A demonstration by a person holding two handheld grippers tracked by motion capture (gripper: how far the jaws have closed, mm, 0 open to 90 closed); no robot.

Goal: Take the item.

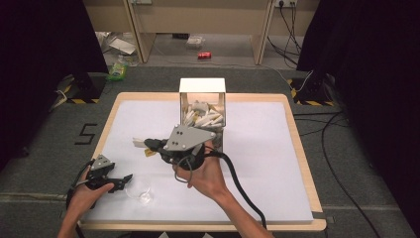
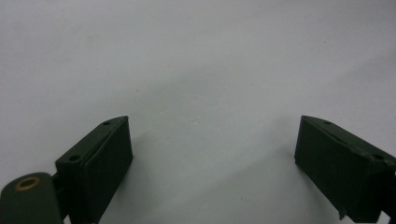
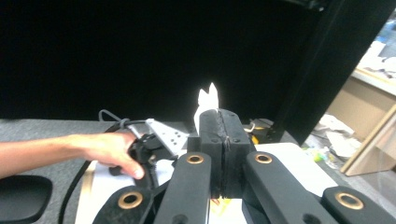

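Right gripper (image 1: 154, 145): fingers pressed tight on a thin white packet (image 3: 208, 100); its torn white end sticks out past the fingertips. In the high view the packet (image 1: 139, 143) lies flat above the table (image 1: 257, 148), long axis left-right, free end pointing left. Left gripper (image 2: 212, 154): fingers spread wide, holding nothing, over bare white table surface. In the high view it (image 1: 126, 178) sits near the table's front-left, just beside a clear plastic cup (image 1: 141, 193). Behind the right hand (image 1: 205, 173), an open-fronted white box (image 1: 202, 96) of similar white packets.

Box (image 1: 202, 91) at table's (image 1: 257, 148) far edge, centre, w/ packets (image 1: 203, 118) in it. Right gripper (image 1: 150, 144) just before box; left gripper (image 1: 126, 177) near-left, beside cup (image 1: 140, 192).
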